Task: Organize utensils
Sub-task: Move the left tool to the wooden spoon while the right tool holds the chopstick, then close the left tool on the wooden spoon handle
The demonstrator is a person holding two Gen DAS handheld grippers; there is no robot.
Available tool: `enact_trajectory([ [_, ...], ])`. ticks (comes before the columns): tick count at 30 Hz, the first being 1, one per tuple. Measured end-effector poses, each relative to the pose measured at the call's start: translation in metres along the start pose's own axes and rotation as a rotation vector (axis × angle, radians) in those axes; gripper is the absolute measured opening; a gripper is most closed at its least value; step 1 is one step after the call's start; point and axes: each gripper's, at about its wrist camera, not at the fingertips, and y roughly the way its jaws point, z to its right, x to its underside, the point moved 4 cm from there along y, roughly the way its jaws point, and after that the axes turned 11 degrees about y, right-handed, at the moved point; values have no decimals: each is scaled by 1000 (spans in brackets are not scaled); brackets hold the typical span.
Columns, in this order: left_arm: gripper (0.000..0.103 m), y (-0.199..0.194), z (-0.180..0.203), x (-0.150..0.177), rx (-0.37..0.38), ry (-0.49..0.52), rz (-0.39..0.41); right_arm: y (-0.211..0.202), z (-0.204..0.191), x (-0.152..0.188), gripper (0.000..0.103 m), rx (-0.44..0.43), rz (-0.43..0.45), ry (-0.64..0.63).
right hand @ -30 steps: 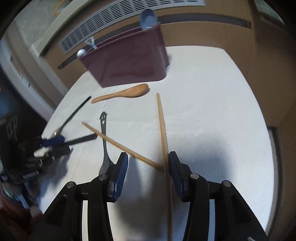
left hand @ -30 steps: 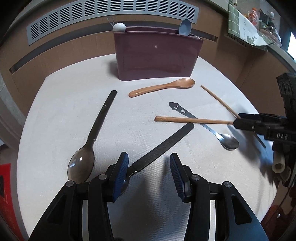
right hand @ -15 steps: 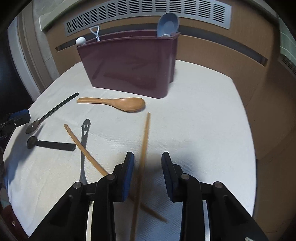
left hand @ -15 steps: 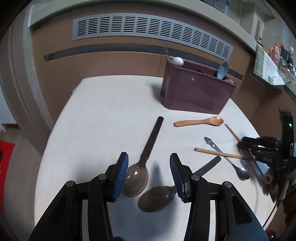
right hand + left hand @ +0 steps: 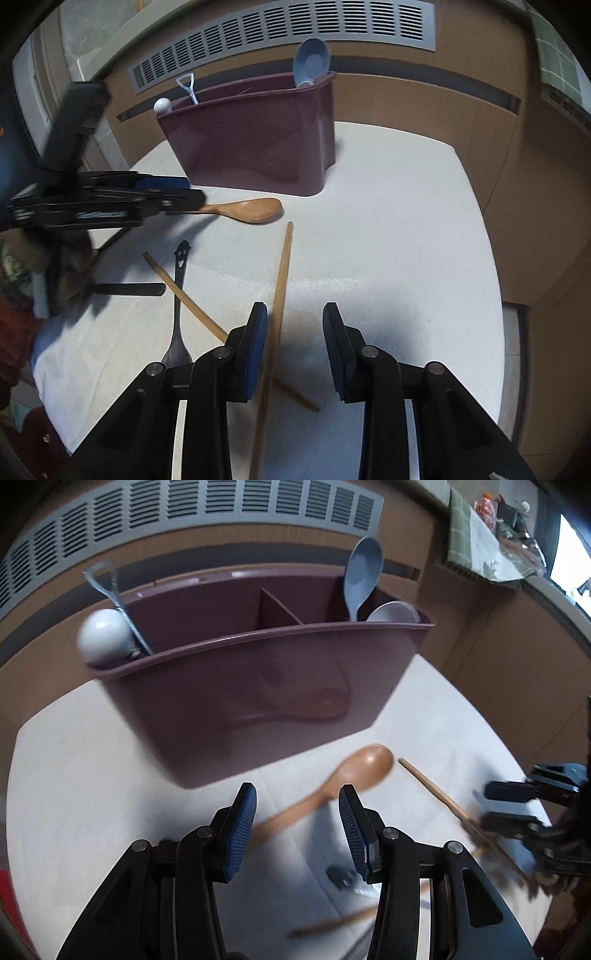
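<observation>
A maroon utensil holder (image 5: 258, 686) (image 5: 258, 136) stands at the back of the white cloth and holds a blue spoon (image 5: 360, 576), a white ball-ended utensil (image 5: 103, 635) and a clear-handled one. A wooden spoon (image 5: 343, 779) (image 5: 243, 209) lies before it. My left gripper (image 5: 297, 825) is open over the wooden spoon's handle; it also shows in the right wrist view (image 5: 162, 201). My right gripper (image 5: 295, 347) is open with a wooden chopstick (image 5: 280, 273) between its fingers, next to the left pad. A second chopstick (image 5: 184, 291) crosses under it.
A metal spoon with a smiley handle (image 5: 179, 288) and a black-handled spoon (image 5: 125, 289) lie left of the chopsticks. The cloth-covered table (image 5: 406, 240) ends at brown cabinet walls behind and to the right. A grey vent grille (image 5: 280, 40) runs above.
My left gripper has swung from the two black-handled spoons over to the wooden spoon by the holder. My right gripper has opened wider around the chopstick.
</observation>
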Motion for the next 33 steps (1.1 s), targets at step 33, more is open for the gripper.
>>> enact_trajectory([
  [33,48,-9,40,27,14,27,-102,20,-27,7,7,47,-6,-132],
])
